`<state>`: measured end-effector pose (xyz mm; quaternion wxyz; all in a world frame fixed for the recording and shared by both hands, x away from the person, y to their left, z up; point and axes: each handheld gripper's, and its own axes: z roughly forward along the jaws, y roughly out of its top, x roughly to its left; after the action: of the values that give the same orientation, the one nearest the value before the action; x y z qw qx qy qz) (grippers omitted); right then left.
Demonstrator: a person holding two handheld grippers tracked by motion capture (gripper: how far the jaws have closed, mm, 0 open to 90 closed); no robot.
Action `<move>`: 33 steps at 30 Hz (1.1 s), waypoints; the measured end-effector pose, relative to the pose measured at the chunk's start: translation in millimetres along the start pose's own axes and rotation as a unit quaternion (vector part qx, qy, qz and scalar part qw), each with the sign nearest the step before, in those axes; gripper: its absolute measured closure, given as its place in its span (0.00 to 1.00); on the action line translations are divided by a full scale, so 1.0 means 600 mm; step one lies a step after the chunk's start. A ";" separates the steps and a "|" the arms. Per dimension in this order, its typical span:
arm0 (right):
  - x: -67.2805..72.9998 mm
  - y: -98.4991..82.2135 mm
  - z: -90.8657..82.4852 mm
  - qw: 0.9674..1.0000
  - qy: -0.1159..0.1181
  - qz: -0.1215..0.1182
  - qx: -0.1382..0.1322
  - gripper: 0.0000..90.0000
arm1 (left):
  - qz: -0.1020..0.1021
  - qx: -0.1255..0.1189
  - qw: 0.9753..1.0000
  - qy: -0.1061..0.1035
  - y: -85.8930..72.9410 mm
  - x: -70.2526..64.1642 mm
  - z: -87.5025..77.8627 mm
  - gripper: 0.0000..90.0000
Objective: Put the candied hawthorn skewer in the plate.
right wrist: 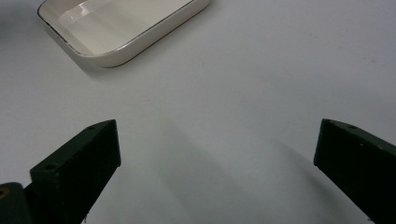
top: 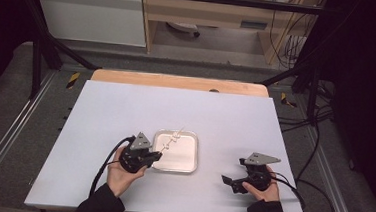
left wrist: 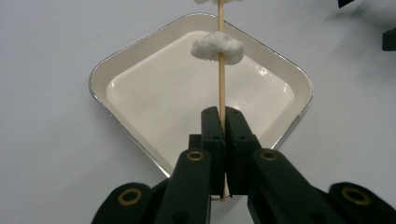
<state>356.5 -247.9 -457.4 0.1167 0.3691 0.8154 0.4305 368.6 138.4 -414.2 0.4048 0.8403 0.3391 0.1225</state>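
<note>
Wooden skewer [left wrist: 222, 88] sat pinched in your left gripper [left wrist: 222, 122], jaws pressed together on its lower end, the stick running straight up between them in the left gripper view. One white lump [left wrist: 218, 46] was threaded on the skewer partway up; a second white piece [left wrist: 218, 2] was cut off by the top edge of that view, so I couldn't tell its shape. In the high view the skewer [top: 175, 136] angled up and away from your left gripper [top: 156, 156], over the left part of the tray [top: 188, 162], with small white pieces along it. Whether the skewer touched the tray I couldn't tell.

Tray was a shallow cream enamel dish with a dark metallic rim [left wrist: 100, 100], rounded corners, sitting near the middle of the white bench [top: 125, 111]. Your left gripper was at the tray's left edge, your left hand [top: 121, 174] below it.

Your right gripper [top: 232, 182] had its jaws wide apart with nothing between them; the right gripper view showed bare bench in the gap [right wrist: 217, 170]. It was low over the bench, well to the right of the tray, held by your right hand [top: 265, 189]. From that view the tray's corner [right wrist: 109, 58] sat at the upper left, apart from the jaws.

Black cable trailed from each gripper toward you off the bench's near edge.
</note>
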 end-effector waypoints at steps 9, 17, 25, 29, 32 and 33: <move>-0.003 -0.006 -0.004 1.000 0.003 0.003 0.002 0.02 | -0.001 0.026 1.000 0.007 0.012 -0.006 0.034 0.97; -0.003 -0.007 -0.006 1.000 0.002 0.000 0.003 0.02 | -0.003 0.064 0.998 0.022 0.011 -0.003 0.057 0.97; -0.004 -0.007 -0.005 1.000 0.003 0.002 0.004 0.02 | -0.003 0.091 0.995 0.037 0.007 -0.004 0.062 0.97; -0.004 -0.007 -0.005 1.000 0.002 0.002 0.003 0.02 | -0.003 0.102 0.994 0.043 0.006 -0.003 0.065 0.97; -0.004 -0.007 -0.005 1.000 0.003 0.003 0.005 0.02 | -0.002 0.102 0.994 0.044 0.006 -0.004 0.065 0.97; -0.003 -0.007 -0.005 1.000 0.003 0.003 0.005 0.02 | 0.000 0.103 0.994 0.044 0.006 -0.004 0.065 0.97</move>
<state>354.3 -252.8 -459.0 0.1107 0.3710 0.8167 0.4279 387.3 112.1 -436.1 0.3006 0.8715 0.3671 0.1240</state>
